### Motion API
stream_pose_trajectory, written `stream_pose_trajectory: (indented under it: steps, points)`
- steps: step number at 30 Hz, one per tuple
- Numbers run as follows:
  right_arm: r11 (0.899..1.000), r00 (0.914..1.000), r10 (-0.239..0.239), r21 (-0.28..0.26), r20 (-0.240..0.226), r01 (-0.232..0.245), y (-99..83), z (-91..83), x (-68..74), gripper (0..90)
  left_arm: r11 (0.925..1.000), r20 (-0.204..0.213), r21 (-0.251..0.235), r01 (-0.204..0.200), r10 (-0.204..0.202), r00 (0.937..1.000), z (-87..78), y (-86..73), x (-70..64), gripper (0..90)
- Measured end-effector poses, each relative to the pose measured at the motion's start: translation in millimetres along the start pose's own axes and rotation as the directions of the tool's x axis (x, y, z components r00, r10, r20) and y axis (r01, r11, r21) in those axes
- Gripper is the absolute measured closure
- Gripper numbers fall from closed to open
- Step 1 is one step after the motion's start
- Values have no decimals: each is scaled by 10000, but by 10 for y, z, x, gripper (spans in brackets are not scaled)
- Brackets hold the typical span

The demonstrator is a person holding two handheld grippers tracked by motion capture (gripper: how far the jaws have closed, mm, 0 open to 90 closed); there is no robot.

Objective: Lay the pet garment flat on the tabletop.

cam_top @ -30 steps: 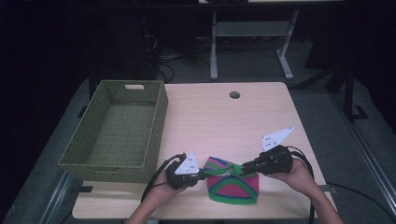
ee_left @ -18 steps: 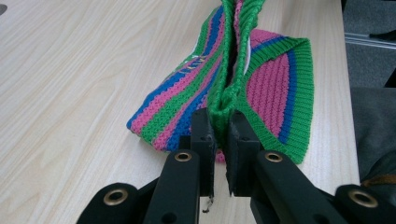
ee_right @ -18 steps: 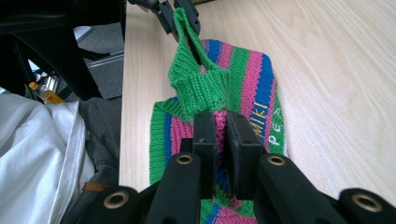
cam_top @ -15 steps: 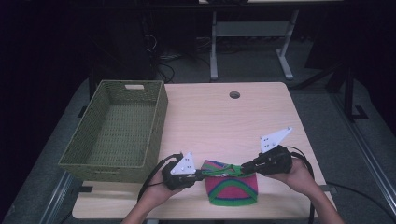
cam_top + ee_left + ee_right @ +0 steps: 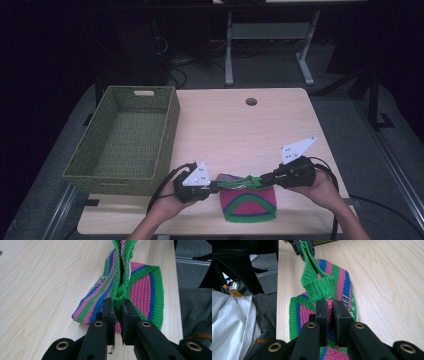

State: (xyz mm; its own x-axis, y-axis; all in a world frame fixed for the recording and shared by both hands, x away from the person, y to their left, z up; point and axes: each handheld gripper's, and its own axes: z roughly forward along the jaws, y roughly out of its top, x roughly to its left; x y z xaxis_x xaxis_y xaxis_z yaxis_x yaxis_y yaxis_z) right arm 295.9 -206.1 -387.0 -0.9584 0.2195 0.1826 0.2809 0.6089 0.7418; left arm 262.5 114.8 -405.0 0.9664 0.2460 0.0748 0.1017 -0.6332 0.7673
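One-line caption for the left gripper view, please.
Left tongs shut on the green ribbed edge of a striped pink, blue and green knitted hat.

Your high view looks down and forward over the table (image 5: 240, 130), your gripper views close, facing along the knitted hat (image 5: 140, 287), shared by all three.

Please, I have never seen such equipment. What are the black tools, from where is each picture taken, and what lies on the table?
A person sits at a wooden table with a tool in each hand. Each tool is a hand-held gripper with two black jaws. The high view looks down from above: the left hand-held gripper and the right hand-held gripper each pinch one end of a striped knitted hat. The other two pictures come from cameras on the tools, looking along their jaws, shut on the hat's green edge. A green woven basket stands at the left.
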Motion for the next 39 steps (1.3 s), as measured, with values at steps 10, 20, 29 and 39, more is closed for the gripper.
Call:
stream_pose_trajectory:
  steps: [10,20,29,39]
  points:
    - [9999,9999,-105,1,98,105,67,-49,-1,832,10000,67,-11,17,-16,10000,-44,57,60,834]
    - [9997,9996,-241,59,156,240,121,-73,-2,832,9999,49,105,-59,58,10000,-75,102,91,834]
    - [9991,9990,-418,123,185,416,211,-94,-8,831,9999,-62,129,12,-11,10000,-120,141,157,834]
    - [9986,9983,-477,230,348,469,294,-141,-65,832,9995,-16,300,106,-105,9999,-116,224,293,834]
